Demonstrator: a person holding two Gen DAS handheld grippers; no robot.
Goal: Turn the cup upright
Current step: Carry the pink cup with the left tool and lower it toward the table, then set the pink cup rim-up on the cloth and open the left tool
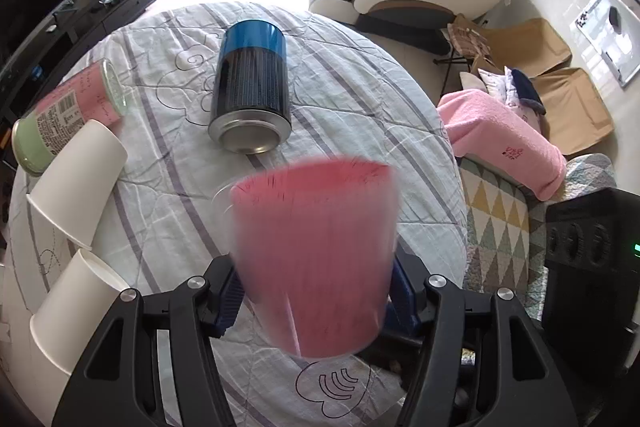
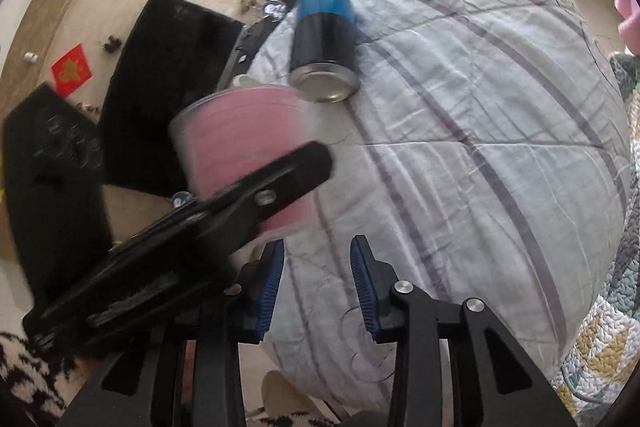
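My left gripper (image 1: 314, 291) is shut on a pink cup (image 1: 316, 255) in a clear sleeve. It holds the cup blurred above the quilted table (image 1: 360, 99), wide end away from the camera. In the right wrist view the same pink cup (image 2: 240, 139) is at the left, with the left gripper's black arm (image 2: 224, 211) across it. My right gripper (image 2: 318, 287) is open and empty, its blue pads (image 2: 366, 291) over the table's near edge (image 2: 460, 247).
A blue and black can (image 1: 250, 87) lies on its side mid-table, also in the right wrist view (image 2: 324, 47). A pink and green canister (image 1: 68, 111) lies at the left. Two white paper cups (image 1: 76, 183) lie at the left edge. A sofa with a pink towel (image 1: 504, 135) stands on the right.
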